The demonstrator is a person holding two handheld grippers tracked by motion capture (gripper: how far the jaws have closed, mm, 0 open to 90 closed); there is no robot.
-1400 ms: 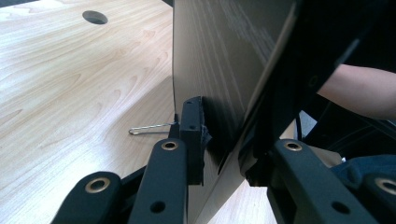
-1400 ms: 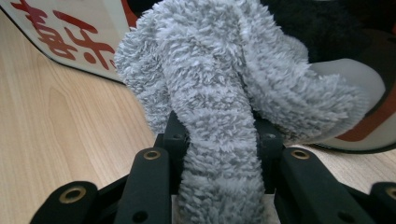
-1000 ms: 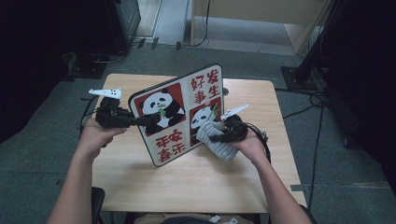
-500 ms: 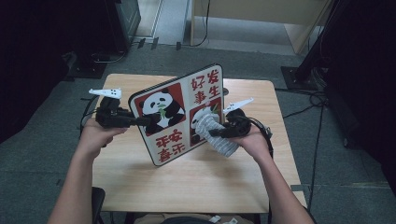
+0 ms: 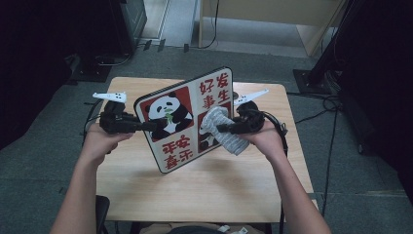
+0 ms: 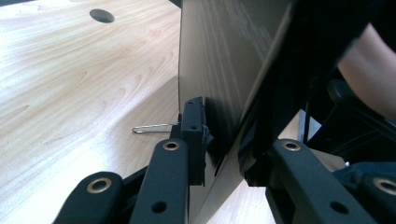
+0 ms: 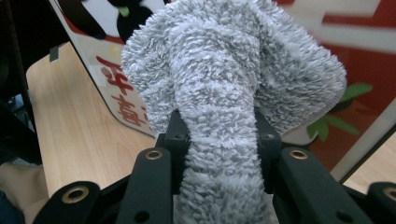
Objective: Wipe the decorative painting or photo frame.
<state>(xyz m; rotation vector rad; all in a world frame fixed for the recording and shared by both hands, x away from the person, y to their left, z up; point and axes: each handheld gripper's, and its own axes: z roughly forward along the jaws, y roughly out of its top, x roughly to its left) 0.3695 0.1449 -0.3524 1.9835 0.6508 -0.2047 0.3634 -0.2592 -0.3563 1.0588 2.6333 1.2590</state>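
Above the table (image 5: 146, 190), the left gripper (image 5: 155, 126) clamps the tilted panda board (image 5: 187, 119) at its left edge; the right gripper (image 5: 223, 128), level, pinches a grey cloth (image 5: 220, 127) against the board's face.

A light wooden table (image 5: 204, 190) on grey carpet carries the panda board (image 5: 187, 119), its lower edge resting on the top.
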